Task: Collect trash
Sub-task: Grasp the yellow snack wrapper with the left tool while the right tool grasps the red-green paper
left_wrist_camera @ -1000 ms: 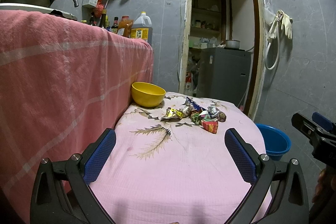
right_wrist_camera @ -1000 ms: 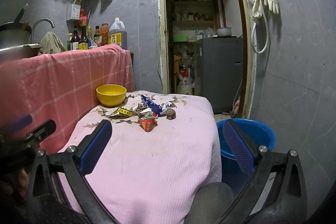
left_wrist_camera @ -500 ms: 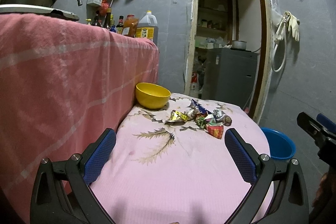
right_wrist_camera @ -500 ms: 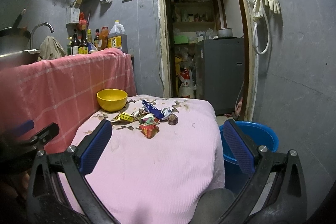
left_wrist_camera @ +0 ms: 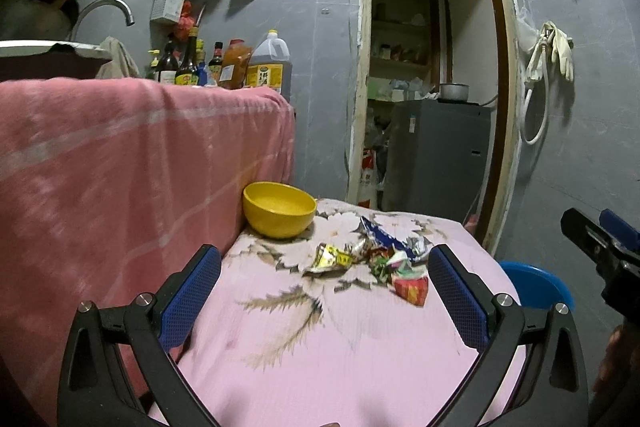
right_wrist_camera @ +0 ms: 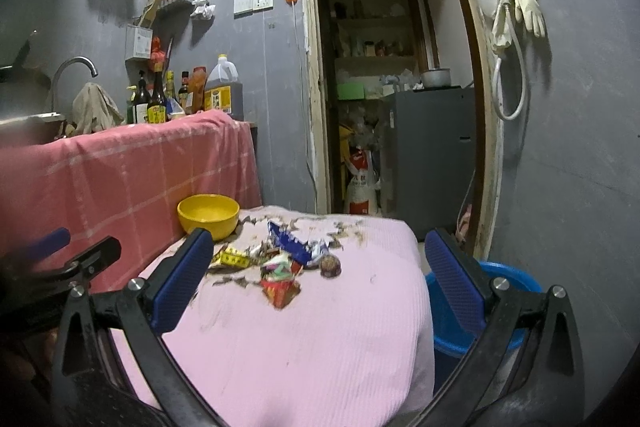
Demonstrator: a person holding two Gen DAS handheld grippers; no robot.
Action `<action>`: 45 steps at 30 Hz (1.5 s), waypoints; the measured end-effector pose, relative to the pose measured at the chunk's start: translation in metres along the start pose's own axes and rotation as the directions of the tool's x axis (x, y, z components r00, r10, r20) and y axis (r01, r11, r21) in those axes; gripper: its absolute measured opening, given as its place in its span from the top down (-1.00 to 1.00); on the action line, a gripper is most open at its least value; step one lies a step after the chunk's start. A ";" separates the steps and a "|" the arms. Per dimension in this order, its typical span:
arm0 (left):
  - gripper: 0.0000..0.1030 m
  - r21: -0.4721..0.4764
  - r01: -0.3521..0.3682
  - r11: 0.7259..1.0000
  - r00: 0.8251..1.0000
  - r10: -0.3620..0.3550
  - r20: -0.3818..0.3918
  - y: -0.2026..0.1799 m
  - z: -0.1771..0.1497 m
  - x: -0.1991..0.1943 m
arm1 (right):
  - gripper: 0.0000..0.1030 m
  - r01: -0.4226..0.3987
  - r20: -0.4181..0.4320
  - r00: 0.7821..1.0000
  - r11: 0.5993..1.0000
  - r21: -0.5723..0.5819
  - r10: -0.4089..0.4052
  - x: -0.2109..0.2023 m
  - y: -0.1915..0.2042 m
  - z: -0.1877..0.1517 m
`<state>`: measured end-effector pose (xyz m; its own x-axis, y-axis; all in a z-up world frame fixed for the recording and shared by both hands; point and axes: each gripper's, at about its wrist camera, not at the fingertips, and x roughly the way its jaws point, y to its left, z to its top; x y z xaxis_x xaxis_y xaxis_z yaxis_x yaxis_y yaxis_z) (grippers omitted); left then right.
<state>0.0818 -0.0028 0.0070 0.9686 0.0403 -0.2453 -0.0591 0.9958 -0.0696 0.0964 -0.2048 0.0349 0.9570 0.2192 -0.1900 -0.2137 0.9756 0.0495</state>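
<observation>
While both sets of tongs hung above the near end of the pink-covered table (left_wrist_camera: 320,355), the left gripper (left_wrist_camera: 324,291) and right gripper (right_wrist_camera: 320,279) were spread wide and held nothing. A heap of crumpled wrappers (right_wrist_camera: 280,267) lay on the cloth ahead of them, near a yellow bowl (left_wrist_camera: 279,209). A blue basin (right_wrist_camera: 516,279) stood on the floor beside the table's right edge.

Wrappers (left_wrist_camera: 372,261) on table (left_wrist_camera: 320,347), bowl (left_wrist_camera: 279,209) behind-left (bucket (right_wrist_camera: 516,281) right, lower)

Grey tiled walls (left_wrist_camera: 320,75) enclosed the room; at one o'clock, an open doorway (right_wrist_camera: 392,67) showed lit shelves (right_wrist_camera: 376,59).
</observation>
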 end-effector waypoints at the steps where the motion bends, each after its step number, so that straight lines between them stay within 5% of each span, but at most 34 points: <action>1: -0.98 0.000 0.003 1.000 1.000 -0.003 0.002 0.001 0.002 0.005 | -1.00 -0.001 0.006 1.000 1.000 -0.002 0.001 0.005 -0.001 0.002; 17: -0.98 0.015 -0.003 1.000 1.000 0.003 0.031 0.018 0.020 0.087 | -1.00 -0.020 0.036 0.999 0.999 -0.028 0.021 0.091 -0.006 0.011; 27: -0.98 0.026 0.034 0.999 0.990 -0.030 -0.137 0.031 0.008 0.136 | -1.00 -0.027 -0.098 0.995 1.000 -0.003 0.027 0.137 -0.006 -0.006; 36: -0.95 -0.041 0.054 0.998 0.935 -0.065 -0.349 0.040 -0.007 0.181 | -1.00 -0.113 -0.307 0.944 0.993 0.034 0.118 0.189 -0.008 -0.025; 39: -0.92 -0.063 0.069 0.996 0.911 -0.089 -0.403 0.042 -0.008 0.194 | -0.85 -0.144 -0.365 0.918 0.988 0.048 0.152 0.203 -0.005 -0.031; 45: -0.58 -0.059 0.132 0.990 0.855 -0.143 -0.499 0.037 -0.014 0.218 | -0.60 -0.203 -0.476 0.856 0.978 0.051 0.203 0.223 0.006 -0.047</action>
<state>0.2874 0.0419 -0.0629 0.7162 -0.1492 -0.6818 0.0548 0.9859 -0.1583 0.2995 -0.1496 -0.0531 0.6825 0.3887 -0.6189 -0.3933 0.9091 0.1372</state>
